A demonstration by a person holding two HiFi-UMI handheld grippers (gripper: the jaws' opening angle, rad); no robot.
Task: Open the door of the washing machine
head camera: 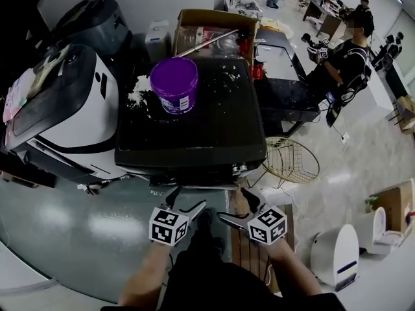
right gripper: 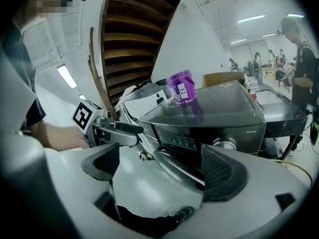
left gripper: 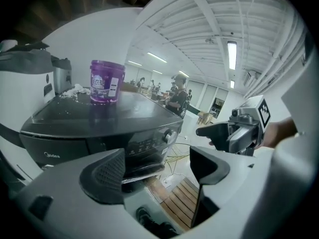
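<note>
open test lab: appliances (head camera: 71, 102) crowd floor (head camera: 350, 167), desks (head camera: 329, 23) with people (head camera: 353, 54) behind, strip-lit ceiling (left gripper: 209, 29).

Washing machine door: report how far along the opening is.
Done: nothing on the door itself. The left tongs and right tongs are open and empty in front of the washing machine.
In hand: the approach, with both aimed at its front below the control panel and gripping nothing.
Left: take hold of the door, which does not show clearly, and pull it open. The purple tub on top is out of the way.
</note>
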